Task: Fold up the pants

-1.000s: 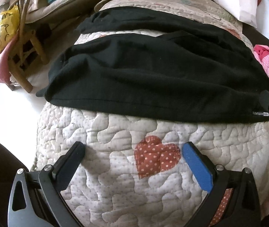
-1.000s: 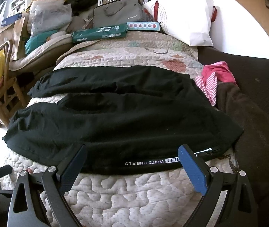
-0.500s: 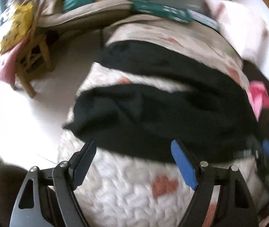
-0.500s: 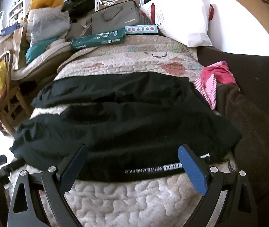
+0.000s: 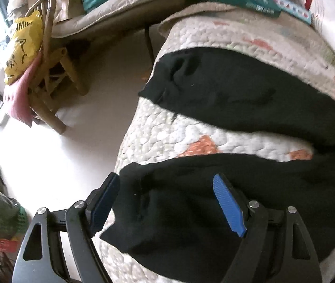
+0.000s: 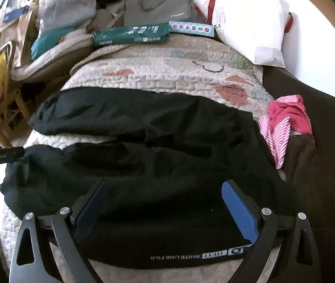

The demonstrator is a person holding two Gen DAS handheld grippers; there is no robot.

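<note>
Black pants [image 6: 155, 160] lie spread across a quilted cover [image 6: 167, 70], legs reaching left and the waistband [image 6: 191, 257] with white lettering nearest me. My right gripper [image 6: 165, 185] hangs open just over the waistband, with the cloth under and between its fingers. My left gripper [image 5: 165, 179] is open over the hem end of the near leg [image 5: 191, 212], at the quilt's left edge. The cloth lies between its blue pads without being pinched. The far leg [image 5: 238, 99] lies flat beyond a strip of bare quilt [image 5: 167, 129]. The left tool's body [image 6: 2, 155] shows at the left of the right wrist view.
A pink striped garment [image 6: 283, 127] sits at the pants' right, beside a dark brown cushion [image 6: 327, 153]. A white pillow [image 6: 250, 23] and a green box [image 6: 132, 35] lie at the far end. Left of the quilt are pale floor [image 5: 49, 153] and a wooden chair with a yellow bag [image 5: 23, 44].
My left gripper has swung left from the bare quilt in front of the pants to the near leg's hem, its jaws a little narrower. My right gripper has edged forward over the waistband.
</note>
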